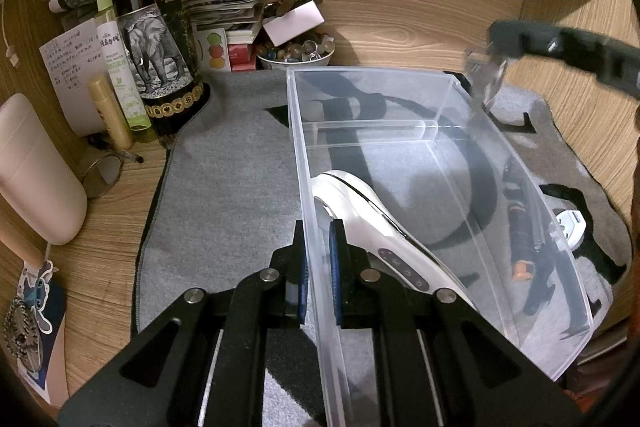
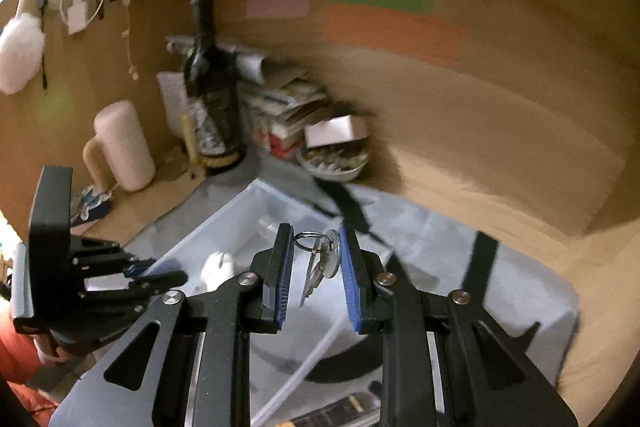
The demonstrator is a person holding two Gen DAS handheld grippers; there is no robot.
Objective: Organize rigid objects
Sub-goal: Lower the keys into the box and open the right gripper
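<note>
A clear plastic bin (image 1: pixel 372 71) stands on a grey mat, and a white handheld device (image 1: pixel 372 223) lies inside it. My left gripper (image 1: pixel 318 259) is shut on the bin's left wall near the front corner, one pad on each side. My right gripper (image 2: pixel 316 247) is shut on a bunch of keys on a metal ring (image 2: pixel 322 261), which hang between its blue pads above the bin (image 2: pixel 248 211). The left wrist view shows that gripper (image 1: pixel 498 41) over the bin's far right corner with the keys (image 1: pixel 484 77) dangling. My left gripper (image 2: pixel 160 277) shows at the left of the right wrist view.
A dark wine bottle (image 1: pixel 154 27), spray bottle (image 1: pixel 116 59), bowl of beads (image 1: pixel 296 53) and stacked papers crowd the back left corner. A pink mug (image 1: pixel 36 171) stands at the left. A black and orange tool (image 1: pixel 524 239) and a white item (image 1: pixel 570 227) lie right of the bin. Wooden walls enclose the desk.
</note>
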